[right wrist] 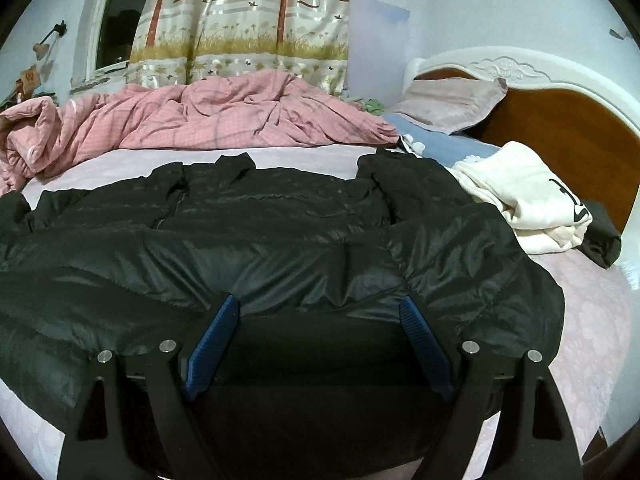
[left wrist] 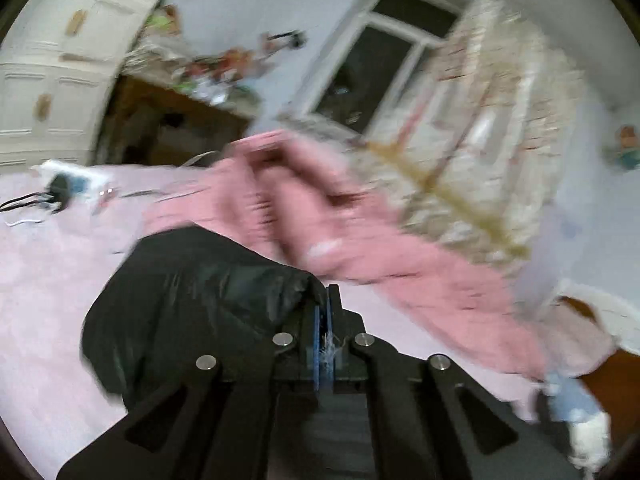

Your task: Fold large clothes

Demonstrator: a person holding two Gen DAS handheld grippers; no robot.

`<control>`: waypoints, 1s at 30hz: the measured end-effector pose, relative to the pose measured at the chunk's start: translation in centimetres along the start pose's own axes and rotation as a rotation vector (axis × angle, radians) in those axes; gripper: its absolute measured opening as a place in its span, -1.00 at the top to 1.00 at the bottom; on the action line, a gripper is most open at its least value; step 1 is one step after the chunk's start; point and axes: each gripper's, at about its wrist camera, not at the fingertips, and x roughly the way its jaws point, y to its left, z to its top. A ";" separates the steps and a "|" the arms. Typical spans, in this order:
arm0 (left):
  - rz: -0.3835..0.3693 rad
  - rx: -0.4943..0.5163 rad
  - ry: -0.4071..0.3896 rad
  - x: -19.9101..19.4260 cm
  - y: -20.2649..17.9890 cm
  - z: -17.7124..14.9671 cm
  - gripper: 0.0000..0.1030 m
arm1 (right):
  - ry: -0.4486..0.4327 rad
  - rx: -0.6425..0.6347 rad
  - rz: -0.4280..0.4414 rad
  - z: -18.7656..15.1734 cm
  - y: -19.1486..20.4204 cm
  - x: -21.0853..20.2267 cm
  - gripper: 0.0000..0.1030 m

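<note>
A large black puffer jacket lies spread across the pink bed sheet. My right gripper is open, its blue pads apart over the jacket's near hem. In the left wrist view my left gripper is shut on a fold of the black jacket and holds it lifted above the sheet. That view is blurred by motion.
A crumpled pink duvet lies along the far side of the bed. A white garment and a pillow lie near the wooden headboard. A curtain and window are behind. A power strip with cables lies on the sheet.
</note>
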 end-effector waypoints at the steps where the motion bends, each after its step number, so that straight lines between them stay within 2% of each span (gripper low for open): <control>1: -0.044 0.047 -0.015 -1.1 -3.0 -0.7 0.97 | -0.003 0.006 0.006 0.0 -0.1 -0.1 -0.65; 3: -0.113 0.131 -0.004 -2.4 -8.0 -2.5 0.97 | -0.014 0.028 0.030 0.0 -0.4 -0.4 -0.65; 6: -0.273 0.180 0.115 -2.3 -14.4 -7.0 0.96 | -0.029 0.059 0.058 -0.2 -1.2 -1.1 -0.65; 11: -0.370 0.288 0.284 -1.2 -20.6 -14.5 0.96 | -0.047 0.078 0.065 -0.3 -2.0 -1.8 -0.65; 14: -0.380 0.381 0.363 -0.9 -22.2 -18.1 0.96 | -0.052 0.093 0.071 -0.3 -2.5 -2.1 -0.65; 17: -0.362 0.448 0.422 -0.3 -22.0 -20.7 0.96 | -0.048 0.117 0.075 -0.2 -3.0 -2.0 -0.65; 22: -0.319 0.541 0.472 0.2 -22.4 -24.1 0.95 | -0.034 0.112 0.067 -0.3 -2.8 -1.6 -0.65; 26: -0.295 0.613 0.478 0.1 -22.2 -25.8 0.94 | -0.032 0.087 0.057 -0.3 -2.3 -1.5 -0.65; 30: -0.287 0.672 0.417 -1.7 -22.5 -25.2 0.91 | -0.033 0.071 0.053 -0.3 -2.0 -1.5 -0.66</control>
